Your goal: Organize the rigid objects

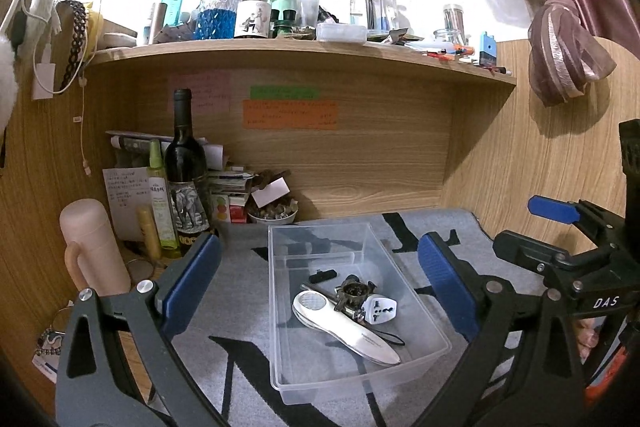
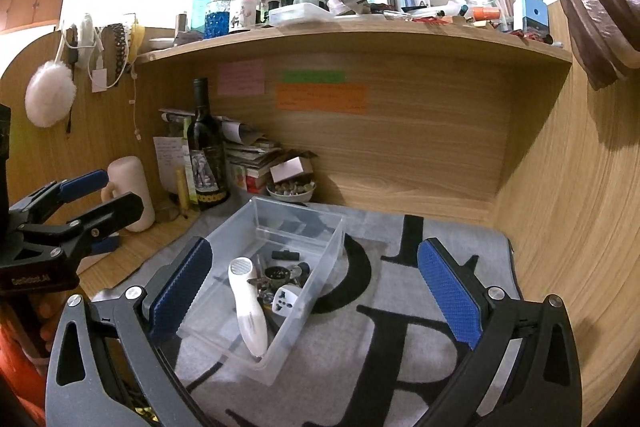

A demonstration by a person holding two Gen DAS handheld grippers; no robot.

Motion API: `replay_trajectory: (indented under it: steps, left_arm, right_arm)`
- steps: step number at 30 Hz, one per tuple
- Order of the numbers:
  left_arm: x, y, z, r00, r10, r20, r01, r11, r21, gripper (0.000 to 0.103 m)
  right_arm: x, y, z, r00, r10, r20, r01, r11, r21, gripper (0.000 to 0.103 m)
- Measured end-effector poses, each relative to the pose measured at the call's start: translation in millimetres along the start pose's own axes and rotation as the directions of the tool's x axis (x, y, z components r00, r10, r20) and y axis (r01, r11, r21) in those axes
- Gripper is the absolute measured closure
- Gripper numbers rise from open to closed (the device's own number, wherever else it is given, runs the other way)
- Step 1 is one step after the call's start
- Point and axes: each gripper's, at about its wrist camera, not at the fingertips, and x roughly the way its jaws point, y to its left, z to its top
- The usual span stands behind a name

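A clear plastic bin sits on the grey lettered mat; it also shows in the right wrist view. Inside lie a white handheld device, a white travel plug adapter, a small metal grinder and a small black piece. My left gripper is open and empty, its jaws standing to either side of the bin. My right gripper is open and empty above the bin's right part.
A wine bottle, a green spray bottle, a pink mug, stacked papers and a bowl crowd the back left corner. A shelf full of bottles hangs above. A curtain hangs at right.
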Motion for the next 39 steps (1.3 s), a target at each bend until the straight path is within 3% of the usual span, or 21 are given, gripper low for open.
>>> replay_trajectory:
  steps: [39]
  left_arm:
    - [4.3,-3.6,-1.9,1.0,-0.014,-0.007,0.014,1.0,0.013,0.003]
  right_arm:
    - [-4.9,4.0,3.3,1.0,-0.011,0.019,0.011,1.0,-0.008,0.0]
